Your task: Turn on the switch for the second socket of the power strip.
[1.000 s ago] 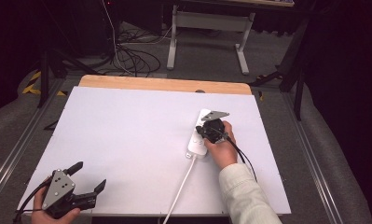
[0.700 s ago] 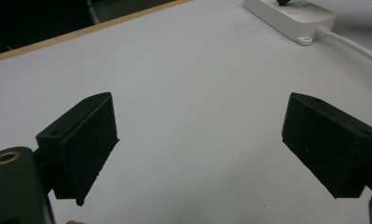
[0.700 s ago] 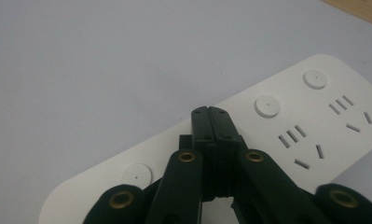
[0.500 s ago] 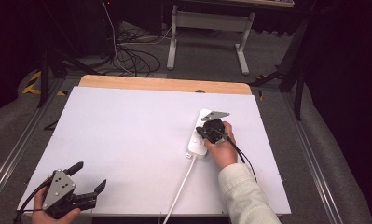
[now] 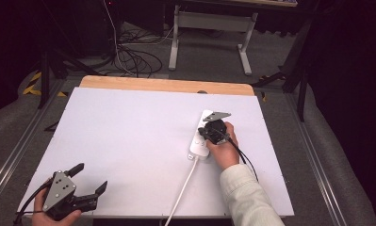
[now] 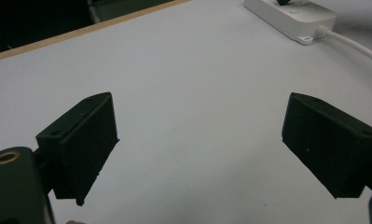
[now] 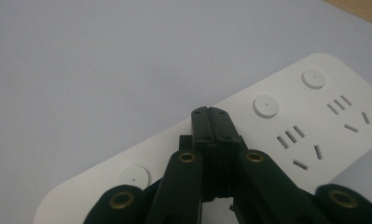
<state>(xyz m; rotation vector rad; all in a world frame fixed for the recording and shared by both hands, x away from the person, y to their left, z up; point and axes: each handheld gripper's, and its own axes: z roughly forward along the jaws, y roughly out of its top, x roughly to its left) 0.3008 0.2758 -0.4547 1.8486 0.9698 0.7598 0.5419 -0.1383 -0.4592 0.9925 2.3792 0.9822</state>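
One white table board (image 5: 129, 141); one white power strip (image 5: 200, 136) with one white cable (image 5: 182, 188), lying right of centre on the board, its face showing three round buttons (image 7: 265, 106) in the right gripper view. Two grippers: the right gripper (image 7: 211, 116), jaws pressed fully together with nothing between them, tips over the strip between two buttons, contact not discernible. The left gripper (image 5: 89, 179), at the board's near left corner, jaws wide apart and empty, well apart from the strip.

Under your right gripper (image 7: 215, 112), of matt black plastic, lies a power strip (image 7: 286, 135) of smooth white plastic with a soft sheen. The bench (image 5: 138, 136) top is matt white, its far edge (image 5: 167, 85) pale wood.
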